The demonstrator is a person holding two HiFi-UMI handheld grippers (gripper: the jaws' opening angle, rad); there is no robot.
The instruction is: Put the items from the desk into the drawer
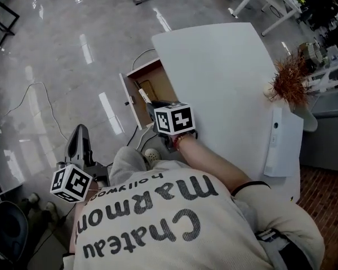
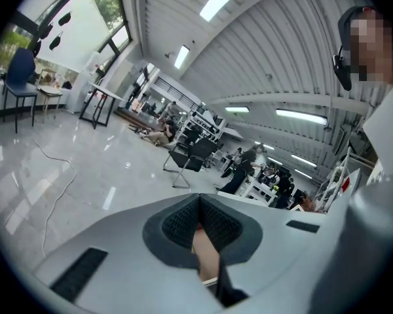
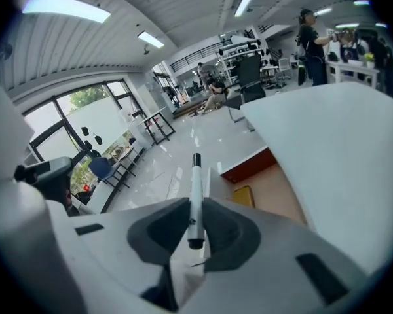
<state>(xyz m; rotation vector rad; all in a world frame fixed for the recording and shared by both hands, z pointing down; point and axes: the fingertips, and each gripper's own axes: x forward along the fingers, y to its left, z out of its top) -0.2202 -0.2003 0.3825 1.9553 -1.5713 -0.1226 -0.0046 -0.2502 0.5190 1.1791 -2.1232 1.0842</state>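
The right gripper is clamped on a white marker pen by its lower end, so most of the barrel and its black cap stick out ahead, aimed at the open drawer in the middle right of the right gripper view; a yellow item already lies inside. The grip looks narrow and off-centre on a smooth round barrel; the pen could swivel or slide out, I judge, and a release short of the drawer would drop it on the floor, where it would likely roll. The cap could also knock the drawer's front or the desk's edge. The left gripper has its pads pressed together on nothing; it sits at the lower left of the head view, well apart from the drawer.

The white desk is mostly bare; a dried reddish plant and a flat white object sit at its right side. The room is a large hall with a glossy grey floor, a loose cable at centre left, and chairs and tables beyond.
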